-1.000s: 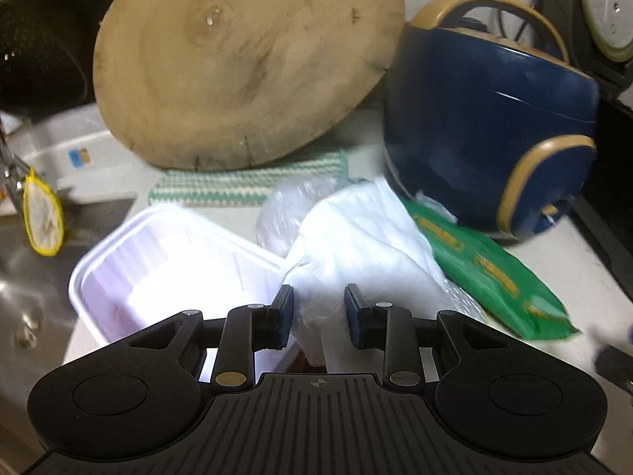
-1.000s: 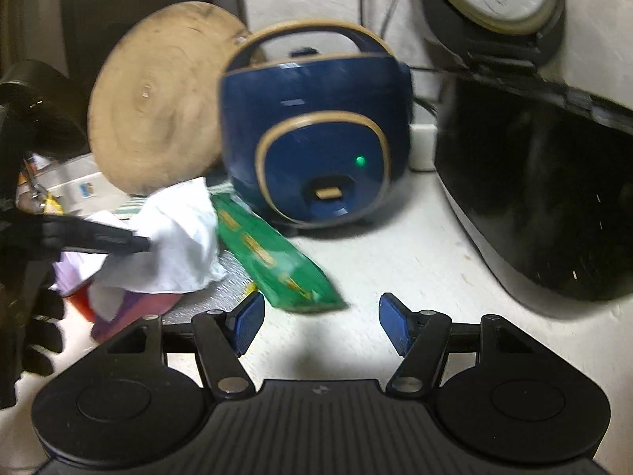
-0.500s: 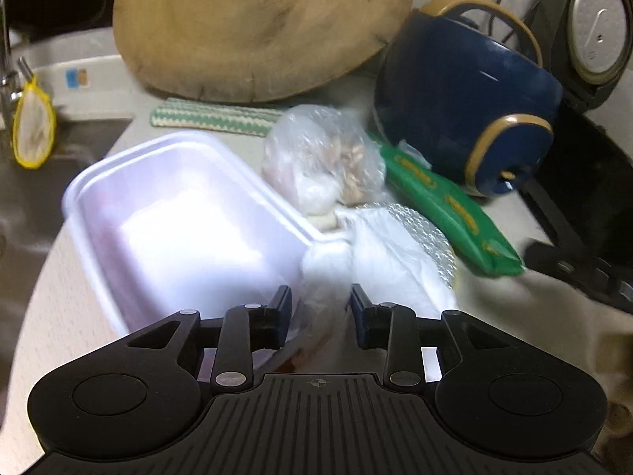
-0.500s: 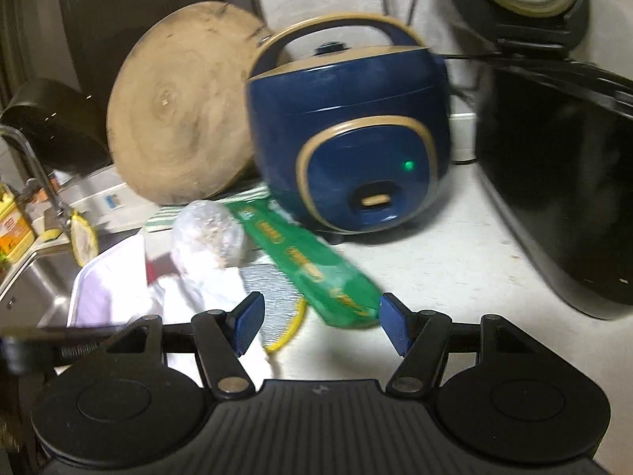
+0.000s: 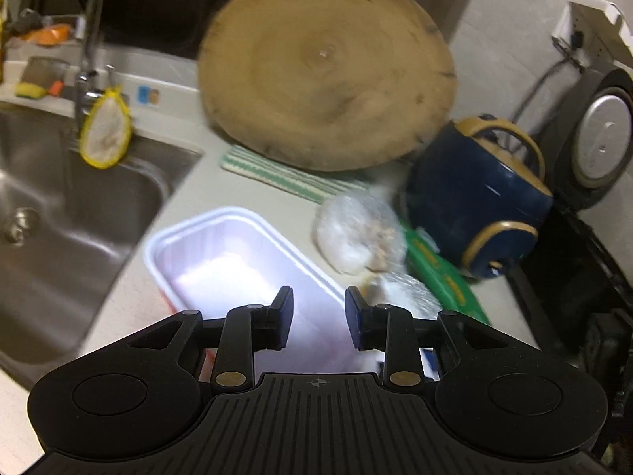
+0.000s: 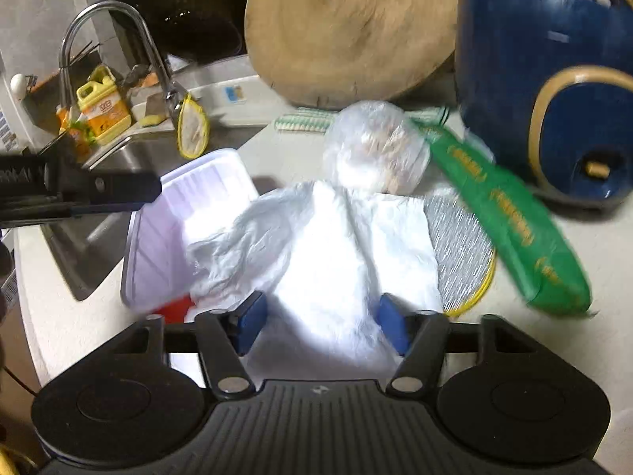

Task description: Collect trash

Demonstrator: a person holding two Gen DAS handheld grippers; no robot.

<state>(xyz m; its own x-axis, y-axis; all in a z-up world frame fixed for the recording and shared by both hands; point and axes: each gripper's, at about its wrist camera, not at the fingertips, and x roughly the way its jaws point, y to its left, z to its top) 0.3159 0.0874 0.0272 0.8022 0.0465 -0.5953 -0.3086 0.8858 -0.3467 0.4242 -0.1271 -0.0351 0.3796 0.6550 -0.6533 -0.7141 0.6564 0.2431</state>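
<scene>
A crumpled white paper and plastic wad (image 6: pixel 332 253) lies on the counter, partly over a white foam tray (image 6: pixel 158 245). My right gripper (image 6: pixel 321 318) has the wad between its fingers and its jaws are closing. My left gripper (image 5: pixel 318 316) hovers over the white foam tray (image 5: pixel 190 225), jaws closing with nothing between them. One of its fingers (image 6: pixel 118 188) shows at the left in the right wrist view. Behind lie a clear bag of scraps (image 6: pixel 376 150) (image 5: pixel 358 233), a green wrapper (image 6: pixel 510 213) (image 5: pixel 439 273) and a foil lid (image 6: pixel 459 253).
A steel sink (image 5: pixel 59 206) with a faucet (image 6: pixel 103 16) lies left of the counter. A round wooden board (image 5: pixel 328 79) leans at the back over a striped cloth (image 5: pixel 277 170). A blue rice cooker (image 5: pixel 474 206) and a black appliance (image 5: pixel 573 277) stand right. A yellow bottle (image 6: pixel 105 107) stands by the sink.
The left gripper let go of the white wad and drew back over the tray. The right gripper swung left onto the wad and its jaws narrowed around it.
</scene>
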